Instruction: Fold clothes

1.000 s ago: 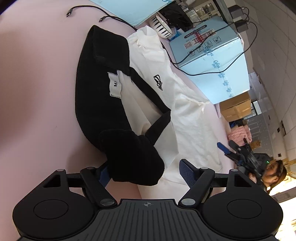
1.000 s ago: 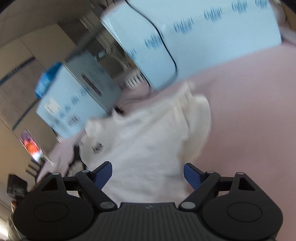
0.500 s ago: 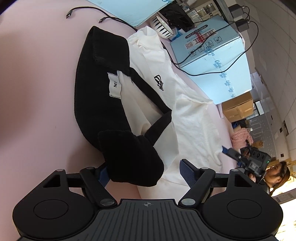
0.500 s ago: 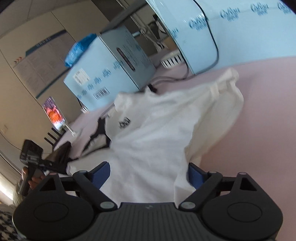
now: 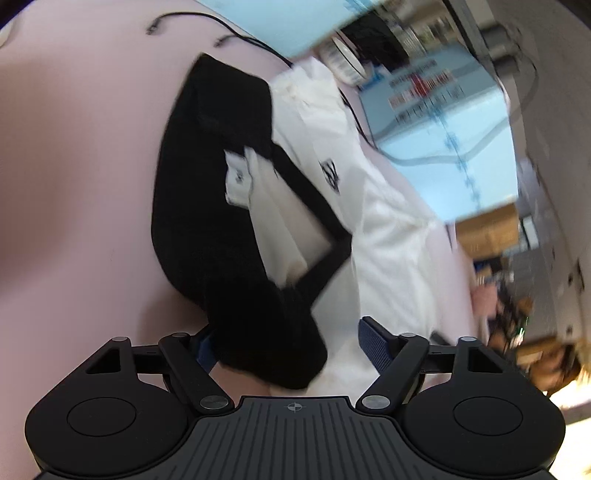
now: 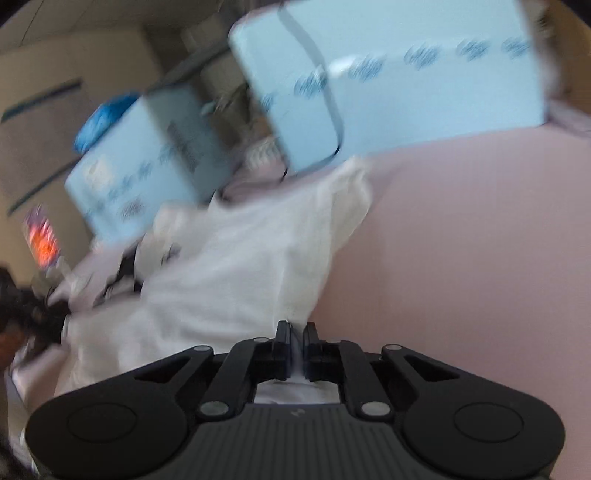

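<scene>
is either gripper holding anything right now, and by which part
The right gripper is shut on the white shirt, pinching its near edge. The left gripper is open, holding nothing; a black garment lies between its fingers.

Pink table (image 5: 74,184) bears white shirt (image 5: 388,236), black garment (image 5: 199,206), boxes (image 6: 424,74).

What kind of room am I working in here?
Probably a lab or storeroom, not a home: pale blue shipping cartons and loose cables crowd the pink tabletop, with a brown cardboard box beyond.
</scene>
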